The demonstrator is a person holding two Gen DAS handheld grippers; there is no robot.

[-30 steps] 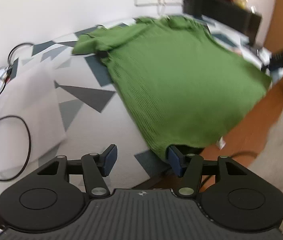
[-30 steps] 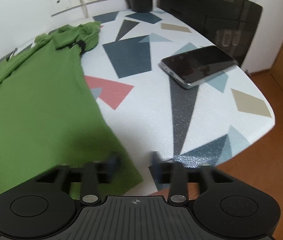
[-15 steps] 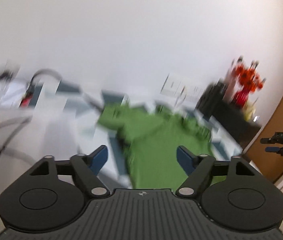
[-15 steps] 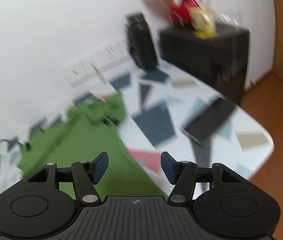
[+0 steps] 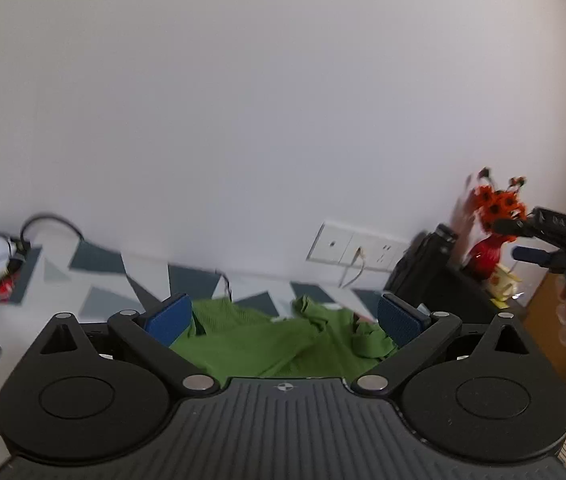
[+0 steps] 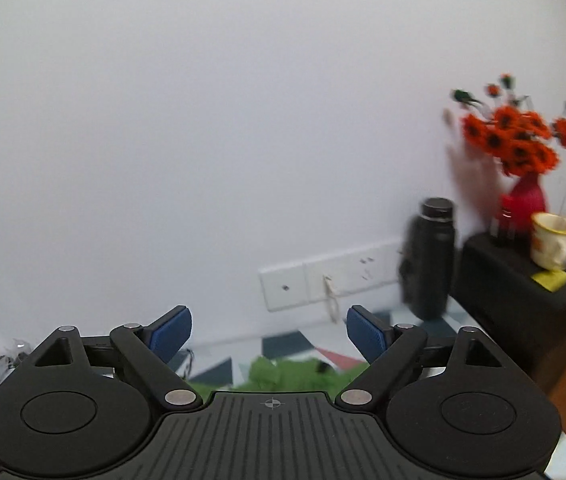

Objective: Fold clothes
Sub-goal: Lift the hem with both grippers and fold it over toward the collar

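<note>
Both grippers, left gripper (image 5: 285,318) and right gripper (image 6: 269,334), are opening with nothing inside, so bring them down slowly onto the green shirt (image 5: 267,344).

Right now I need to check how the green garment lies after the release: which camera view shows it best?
The left wrist view: the green garment fills the gap above the camera body, folds and bunched top edge visible. The right wrist view shows only a thin, blurred strip of it.

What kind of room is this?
Probably a lived-in home room: a green garment lies on a patterned table, wall sockets behind, and a red vase of orange flowers on a cabinet.
</note>
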